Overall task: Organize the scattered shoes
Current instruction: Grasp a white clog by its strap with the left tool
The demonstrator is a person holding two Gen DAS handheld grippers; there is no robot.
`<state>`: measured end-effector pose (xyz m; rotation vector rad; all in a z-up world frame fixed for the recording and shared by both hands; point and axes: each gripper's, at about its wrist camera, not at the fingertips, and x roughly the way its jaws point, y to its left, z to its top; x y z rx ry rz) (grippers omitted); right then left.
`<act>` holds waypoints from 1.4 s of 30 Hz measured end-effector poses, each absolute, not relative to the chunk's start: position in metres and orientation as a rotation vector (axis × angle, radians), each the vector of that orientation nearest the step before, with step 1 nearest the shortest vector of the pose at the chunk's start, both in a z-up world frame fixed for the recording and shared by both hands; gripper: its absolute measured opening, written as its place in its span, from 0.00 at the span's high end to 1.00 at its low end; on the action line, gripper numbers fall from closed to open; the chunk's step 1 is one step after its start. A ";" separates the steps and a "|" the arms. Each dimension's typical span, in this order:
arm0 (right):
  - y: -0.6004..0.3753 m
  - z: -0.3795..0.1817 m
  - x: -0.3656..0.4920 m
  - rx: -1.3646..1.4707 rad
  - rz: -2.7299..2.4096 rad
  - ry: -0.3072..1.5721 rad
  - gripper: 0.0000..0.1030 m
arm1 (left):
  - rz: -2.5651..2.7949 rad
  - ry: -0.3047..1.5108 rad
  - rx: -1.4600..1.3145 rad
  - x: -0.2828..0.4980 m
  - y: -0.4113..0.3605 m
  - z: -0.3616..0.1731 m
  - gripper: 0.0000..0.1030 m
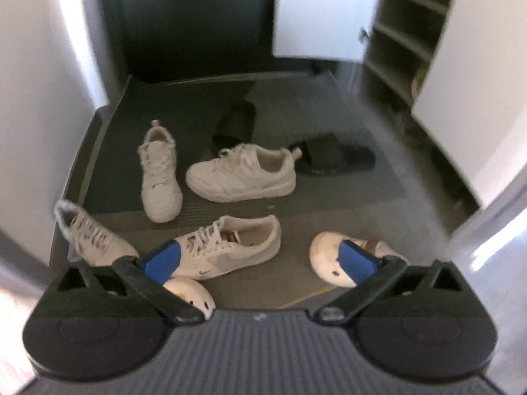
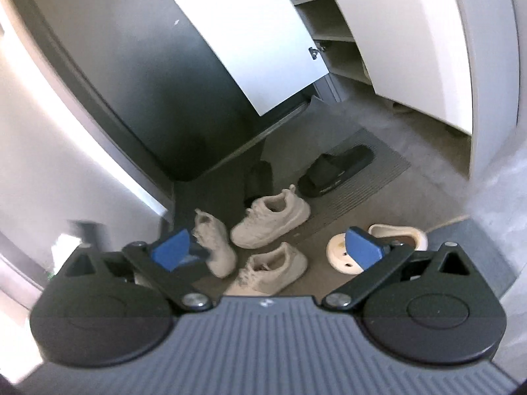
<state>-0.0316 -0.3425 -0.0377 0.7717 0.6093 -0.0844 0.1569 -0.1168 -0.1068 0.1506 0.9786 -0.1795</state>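
Hovering both claws, left claw [image 1: 260,258] and right claw [image 2: 266,247], spread wide and empty over the floor; white sneakers [image 1: 240,171] scattered near, black slides [image 2: 336,171] far on the mat [image 2: 378,168].

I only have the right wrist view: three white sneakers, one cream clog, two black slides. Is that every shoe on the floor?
Observer: No. The left wrist view shows a fourth white sneaker, left of the others.
Operator: Does the clog have a partner?
Observer: Yes, a second cream clog lies nearest the camera, partly hidden behind the left hand-held gripper.
Operator: Is that gripper carrying anything?
Observer: No, its jaws stand open and empty above the shoes.
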 end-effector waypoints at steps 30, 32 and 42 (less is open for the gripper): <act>-0.387 -0.091 0.002 1.055 -0.223 0.730 0.00 | -0.195 1.086 0.372 0.225 -0.318 -0.404 0.35; -0.390 -0.093 0.001 1.056 -0.249 0.726 0.00 | -0.222 1.079 0.381 0.223 -0.315 -0.399 0.42; -0.388 -0.092 -0.004 1.056 -0.294 0.696 0.00 | -0.350 1.081 0.413 0.201 -0.263 -0.369 0.79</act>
